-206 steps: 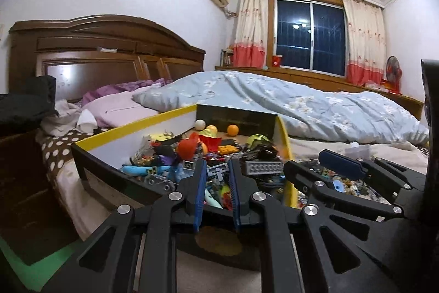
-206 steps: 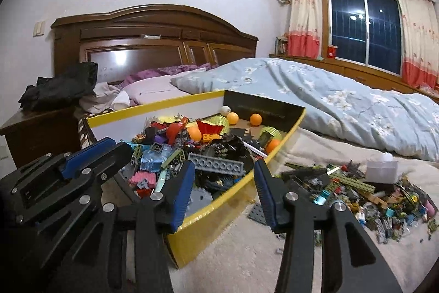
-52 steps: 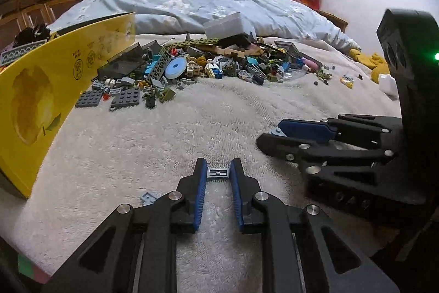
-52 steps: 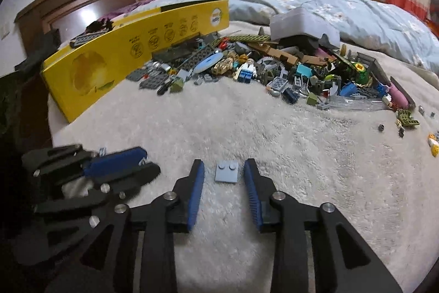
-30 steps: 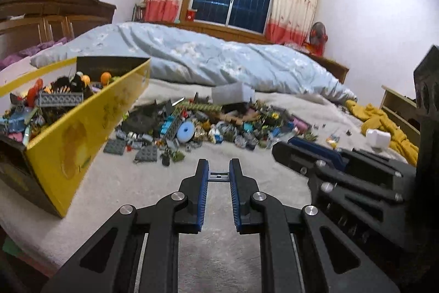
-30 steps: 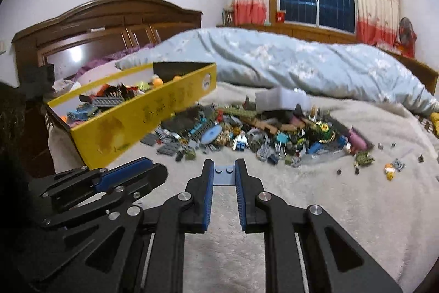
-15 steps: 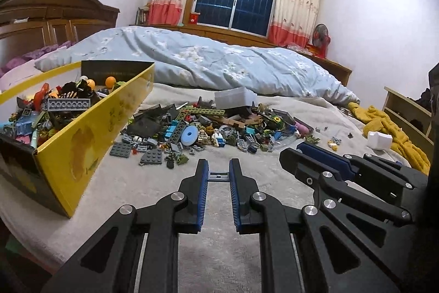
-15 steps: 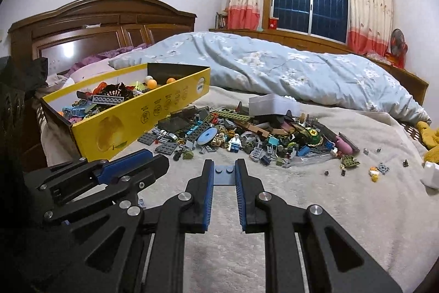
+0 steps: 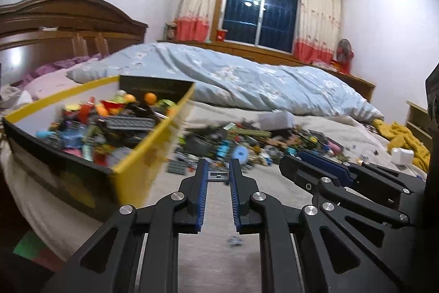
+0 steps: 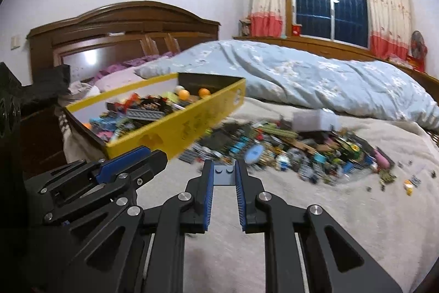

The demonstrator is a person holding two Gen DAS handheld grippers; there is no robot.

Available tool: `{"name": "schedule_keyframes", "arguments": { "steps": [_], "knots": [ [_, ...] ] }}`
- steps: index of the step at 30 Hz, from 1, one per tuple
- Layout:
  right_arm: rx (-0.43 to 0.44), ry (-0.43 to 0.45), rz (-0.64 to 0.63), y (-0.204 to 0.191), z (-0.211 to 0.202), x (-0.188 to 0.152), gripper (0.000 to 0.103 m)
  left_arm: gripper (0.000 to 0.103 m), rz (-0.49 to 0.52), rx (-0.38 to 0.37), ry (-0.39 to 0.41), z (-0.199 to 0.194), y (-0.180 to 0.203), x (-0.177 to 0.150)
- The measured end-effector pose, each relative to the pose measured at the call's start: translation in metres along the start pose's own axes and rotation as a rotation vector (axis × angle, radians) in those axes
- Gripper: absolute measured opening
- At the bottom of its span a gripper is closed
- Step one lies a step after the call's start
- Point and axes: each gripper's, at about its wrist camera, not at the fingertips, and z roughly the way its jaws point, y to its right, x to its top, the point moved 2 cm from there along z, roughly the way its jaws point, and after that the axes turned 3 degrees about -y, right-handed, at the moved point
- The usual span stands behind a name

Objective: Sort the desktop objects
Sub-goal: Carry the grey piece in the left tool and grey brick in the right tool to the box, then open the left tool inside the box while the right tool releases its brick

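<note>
The left gripper [image 9: 218, 172], a black two-finger tool with blue ribbed pads, has its jaws drawn close together and clamped on a small dark grey flat plate [image 9: 218, 175], which sits crosswise between the fingertips, clear of the cream fleece blanket [image 9: 214, 260] below. The right gripper [image 10: 224, 174], of the same black and blue make, is likewise nearly closed, pinching a small blue-grey studded brick plate [image 10: 224, 175] by its two side edges, studs facing up. In the left wrist view the right gripper shows low on the right, just beside the left one; in the right wrist view the left gripper shows low on the left. Ahead and to the left of both stands a long yellow cardboard box [image 10: 189, 128] with a black inner wall, filled with mixed coloured bricks and a few orange balls [image 10: 204, 92]. To the right of the box, spread on the blanket, lies a loose heap of small toy bricks [image 10: 301, 150], with a round light blue disc [image 10: 253, 153] near its front edge and a pale grey rectangular box [image 10: 315, 120] at its back. Behind the heap lies a rumpled light blue floral quilt [image 10: 315, 78], and a dark wooden headboard [image 10: 123, 29] rises at the left. Much of the box and heap is blurred.
</note>
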Motion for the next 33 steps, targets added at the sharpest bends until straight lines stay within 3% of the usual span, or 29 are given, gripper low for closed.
{"name": "schedule_keyframes", "arguments": {
  "steps": [9, 13, 19, 26, 33],
  "knots": [
    [0.169, 0.101, -0.017, -0.056, 0.02, 0.02, 0.015, 0.016, -0.025, 0.151, 0.073, -0.026, -0.057, 0.01],
    [0.197, 0.083, -0.048, -0.079, 0.028, 0.015, 0.015, 0.016, -0.009, 0.193, 0.063, -0.031, -0.073, 0.001],
    [0.208, 0.074, -0.098, -0.087, 0.031, 0.009, 0.015, 0.016, 0.017, 0.227, 0.062, -0.031, -0.074, -0.005],
    [0.187, 0.146, -0.164, -0.088, 0.043, 0.039, 0.015, 0.016, 0.015, 0.229, 0.107, -0.012, -0.086, 0.027],
    [0.234, 0.105, -0.178, -0.082, 0.077, 0.057, 0.015, 0.015, 0.001, 0.247, 0.067, 0.017, -0.101, 0.046]
  ]
}}
